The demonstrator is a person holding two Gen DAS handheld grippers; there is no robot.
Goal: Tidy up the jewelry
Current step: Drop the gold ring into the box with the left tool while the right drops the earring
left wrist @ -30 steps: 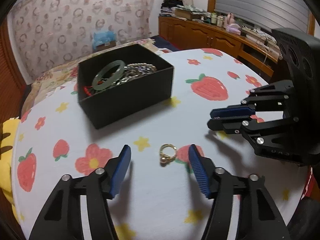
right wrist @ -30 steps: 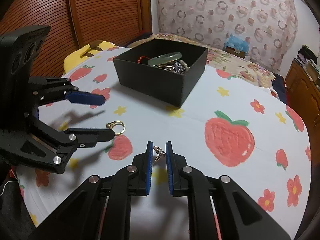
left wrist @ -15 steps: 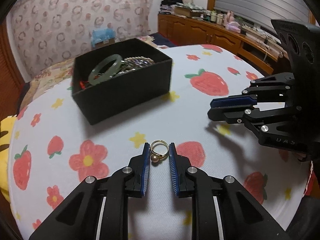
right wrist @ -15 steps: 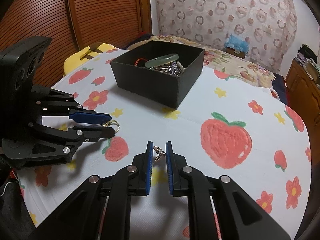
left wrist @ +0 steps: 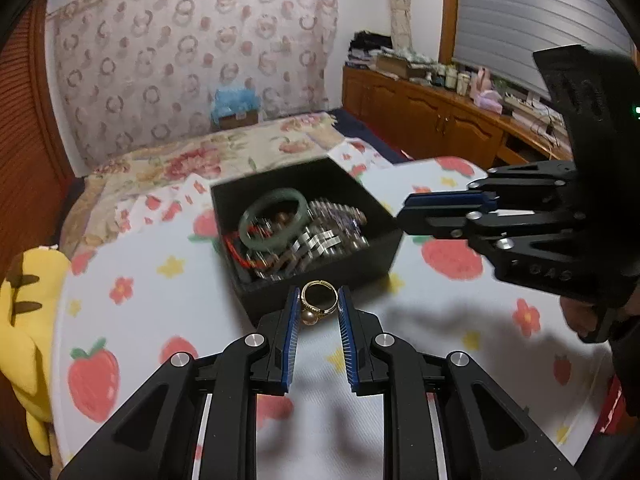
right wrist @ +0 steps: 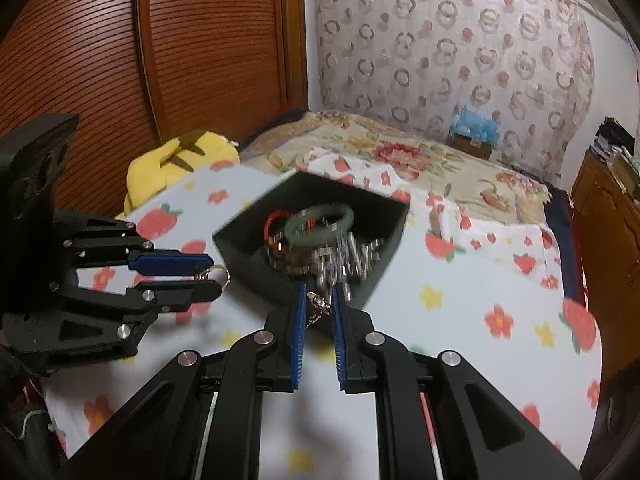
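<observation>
Closed on a gold ring (left wrist: 318, 303), the left gripper (left wrist: 319, 300) pinches its band upright, bead hanging low, just before the black box (left wrist: 320, 280). Nearly closed too, the right gripper (right wrist: 317, 304) holds a small dangling charm (right wrist: 317, 306). Inside the box lie a green bangle (left wrist: 274, 220), metal watch bands (left wrist: 320, 236) and a red cord (left wrist: 234, 250). Below spreads a strawberry-print tablecloth (left wrist: 440, 320); a bed (right wrist: 420, 160) stands behind.

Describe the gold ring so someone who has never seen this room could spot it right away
Find the black box of jewelry on the strawberry tablecloth. Just in front of its near wall, the left gripper pinches a gold ring between its blue pads. Unlike the green bangle and steel bands in the box, it is small, yellow and carries a pearl-like bead.
</observation>
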